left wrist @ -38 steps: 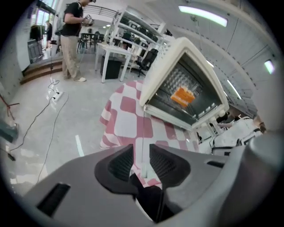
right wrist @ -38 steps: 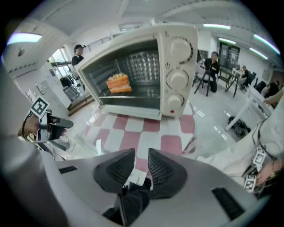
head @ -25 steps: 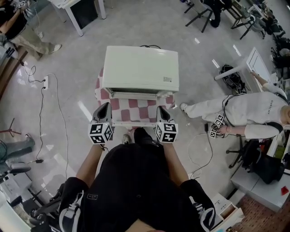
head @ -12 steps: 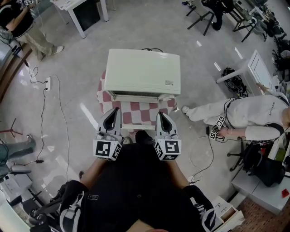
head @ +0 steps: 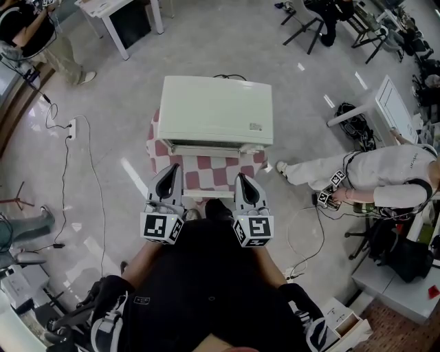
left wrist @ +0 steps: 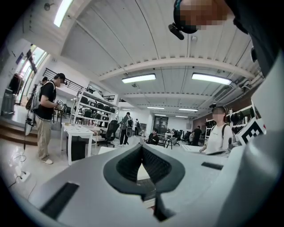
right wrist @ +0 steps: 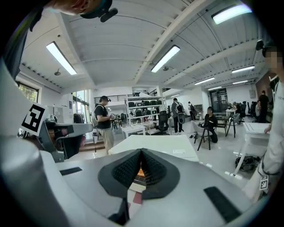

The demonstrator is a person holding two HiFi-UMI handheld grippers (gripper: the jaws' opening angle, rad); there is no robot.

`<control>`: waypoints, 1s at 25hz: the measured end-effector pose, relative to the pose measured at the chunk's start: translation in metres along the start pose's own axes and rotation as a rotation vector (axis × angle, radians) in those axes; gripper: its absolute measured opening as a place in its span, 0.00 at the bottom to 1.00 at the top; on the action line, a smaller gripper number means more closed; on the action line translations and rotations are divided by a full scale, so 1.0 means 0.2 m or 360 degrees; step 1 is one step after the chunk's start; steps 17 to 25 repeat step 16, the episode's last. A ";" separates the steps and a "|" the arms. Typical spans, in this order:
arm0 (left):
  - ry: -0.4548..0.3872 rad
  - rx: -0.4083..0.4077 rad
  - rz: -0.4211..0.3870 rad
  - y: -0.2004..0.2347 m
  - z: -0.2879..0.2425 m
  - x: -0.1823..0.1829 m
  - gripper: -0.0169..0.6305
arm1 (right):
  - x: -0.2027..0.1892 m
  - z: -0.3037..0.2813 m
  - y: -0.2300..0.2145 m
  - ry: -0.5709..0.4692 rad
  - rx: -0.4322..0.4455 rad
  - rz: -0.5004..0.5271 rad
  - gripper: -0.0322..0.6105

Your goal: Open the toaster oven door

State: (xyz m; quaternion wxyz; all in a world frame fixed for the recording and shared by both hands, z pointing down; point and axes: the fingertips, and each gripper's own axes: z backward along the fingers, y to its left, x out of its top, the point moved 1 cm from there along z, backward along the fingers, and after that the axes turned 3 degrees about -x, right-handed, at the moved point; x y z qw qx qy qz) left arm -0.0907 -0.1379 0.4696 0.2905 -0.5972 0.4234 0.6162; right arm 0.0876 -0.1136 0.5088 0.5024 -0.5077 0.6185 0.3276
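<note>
The white toaster oven (head: 215,110) stands on a small table with a red-and-white checked cloth (head: 213,172), its front edge (head: 210,147) facing me. From above, its door looks closed. My left gripper (head: 174,169) and right gripper (head: 242,178) hover side by side over the near part of the cloth, short of the oven's front and touching nothing. Both are shut and empty. In the right gripper view the shut gripper (right wrist: 141,153) points at the oven's white top (right wrist: 155,146). In the left gripper view the gripper (left wrist: 143,148) is shut too.
A person in white (head: 371,172) bends down at the right beside a white desk (head: 385,96). A power strip with cables (head: 71,126) lies on the floor at the left. Another person (head: 34,41) and a white table (head: 117,14) are at the back left, chairs (head: 323,20) at the back right.
Since a second ago both grippers have risen toward the camera and drawn a little closer together. They have kept still over the last half second. The oven has not moved.
</note>
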 end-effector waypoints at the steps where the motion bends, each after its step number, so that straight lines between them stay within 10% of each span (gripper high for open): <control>1: -0.0004 0.0006 -0.0004 0.01 0.00 0.01 0.04 | 0.00 0.00 0.00 0.0001 -0.0001 -0.0002 0.09; 25: -0.0004 -0.0015 -0.0036 -0.02 0.04 0.00 0.04 | 0.00 0.01 0.05 0.0008 0.0007 -0.0002 0.09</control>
